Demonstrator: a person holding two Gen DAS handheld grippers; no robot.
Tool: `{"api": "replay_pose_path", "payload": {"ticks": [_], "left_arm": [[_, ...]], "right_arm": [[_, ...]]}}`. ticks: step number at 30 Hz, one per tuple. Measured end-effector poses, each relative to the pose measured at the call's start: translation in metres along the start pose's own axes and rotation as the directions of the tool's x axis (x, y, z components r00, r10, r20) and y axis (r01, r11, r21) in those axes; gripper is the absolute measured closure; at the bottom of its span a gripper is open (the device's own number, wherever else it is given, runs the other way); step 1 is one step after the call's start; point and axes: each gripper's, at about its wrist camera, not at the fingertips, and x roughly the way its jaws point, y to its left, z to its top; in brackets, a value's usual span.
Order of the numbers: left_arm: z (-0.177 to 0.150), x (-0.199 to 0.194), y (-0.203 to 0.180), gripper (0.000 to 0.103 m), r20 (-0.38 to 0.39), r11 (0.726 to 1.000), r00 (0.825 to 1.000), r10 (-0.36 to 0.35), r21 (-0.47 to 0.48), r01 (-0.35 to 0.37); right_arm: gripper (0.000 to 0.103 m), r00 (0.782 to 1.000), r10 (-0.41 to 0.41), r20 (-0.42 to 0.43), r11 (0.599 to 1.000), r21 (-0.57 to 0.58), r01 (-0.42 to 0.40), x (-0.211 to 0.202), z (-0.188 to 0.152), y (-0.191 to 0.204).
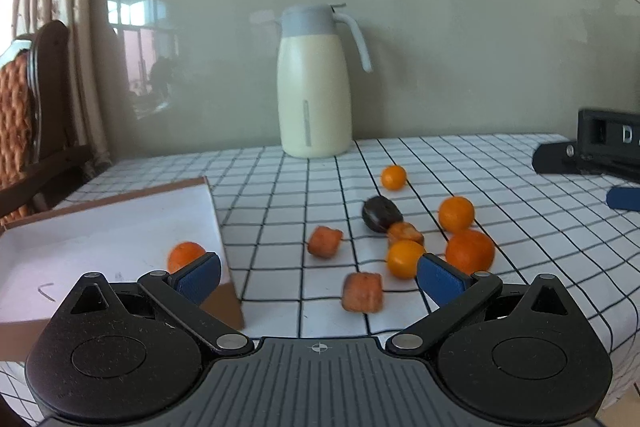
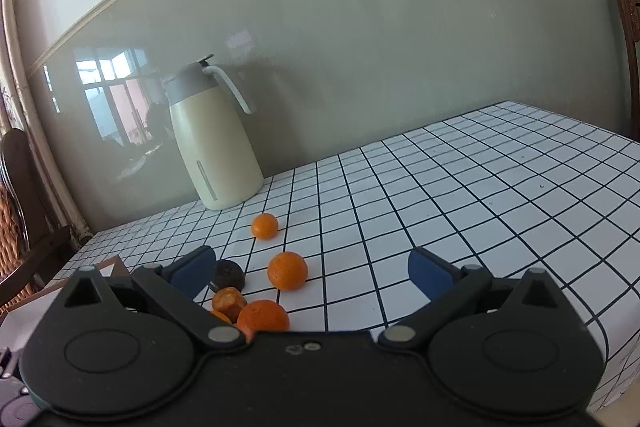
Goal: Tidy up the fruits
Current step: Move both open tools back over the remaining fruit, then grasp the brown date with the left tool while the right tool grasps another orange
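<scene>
Our left gripper point(image 1: 318, 277) has its blue-padded fingers point(image 1: 198, 277) spread wide and empty, hovering low over the checked tablecloth point(image 1: 280, 195). Between the pads lies an orange-brown chunk of fruit point(image 1: 363, 293), with a second chunk point(image 1: 325, 241) a little farther out; the spread looks set to take one of them, though we cannot say which. Just past the left pad, one tangerine point(image 1: 185, 256) sits inside the shallow white cardboard box point(image 1: 100, 227), close to its near right corner. We read the box as the collecting place, kept at the left so fruit travels a short way.

Our right gripper point(image 2: 310, 269) is likewise wide and holds nothing, and we judge it to be waiting its turn. Ahead of it a tangerine point(image 2: 287, 270) lies between the pads' line, with another tangerine point(image 2: 264, 319) and a fruit chunk point(image 2: 228, 299) nearer the left pad, and a dark round piece point(image 2: 228, 274) behind them. A smaller orange point(image 2: 264, 225) rests apart, toward the cream thermos jug point(image 2: 212, 147) at the wall.

Most fruit is loose on the cloth, so we judge the sorting barely begun. Round fruit may roll when nudged.
</scene>
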Motion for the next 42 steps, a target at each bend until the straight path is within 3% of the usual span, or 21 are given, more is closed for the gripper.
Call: {"api": "replay_pose_path", "payload": {"ticks": [11,27,28,29,33,37,39,42], "left_arm": [[-0.009,0.017,-0.014,0.000,-0.080,1.000,0.997,-0.016,0.009,0.017],[-0.011,0.033,-0.018,0.000,-0.082,0.999,0.996,-0.017,-0.049,0.013],[-0.012,0.034,-0.018,0.004,-0.087,0.998,0.996,-0.021,-0.054,0.016],[-0.012,0.036,-0.019,0.013,-0.096,0.998,0.995,-0.026,-0.057,0.020],[-0.013,0.044,-0.019,0.023,-0.123,0.996,0.992,-0.040,-0.087,0.030],[-0.014,0.049,-0.021,0.044,-0.132,0.996,0.990,-0.049,-0.086,0.038],[-0.015,0.049,-0.023,0.047,-0.129,0.996,0.991,-0.044,-0.076,0.034],[-0.015,0.050,-0.023,0.066,-0.120,0.997,0.992,-0.039,-0.076,0.030]], "right_arm": [[0.006,0.999,-0.015,0.041,0.996,-0.084,0.018,-0.001,-0.006,0.010],[0.007,0.999,0.007,0.033,0.992,-0.122,-0.003,0.006,-0.012,0.013],[0.008,1.000,0.005,0.017,0.993,-0.121,-0.003,0.008,-0.012,0.013],[0.010,1.000,0.005,0.001,0.993,-0.117,-0.005,0.011,-0.012,0.012],[0.017,0.999,0.005,-0.034,0.995,-0.097,-0.008,0.017,-0.012,0.010],[0.025,0.998,0.015,-0.056,0.995,-0.101,-0.020,0.021,-0.014,0.012],[0.028,0.997,0.021,-0.071,0.994,-0.106,-0.028,0.023,-0.016,0.013],[0.032,0.994,0.033,-0.100,0.993,-0.108,-0.044,0.027,-0.018,0.016]]}}
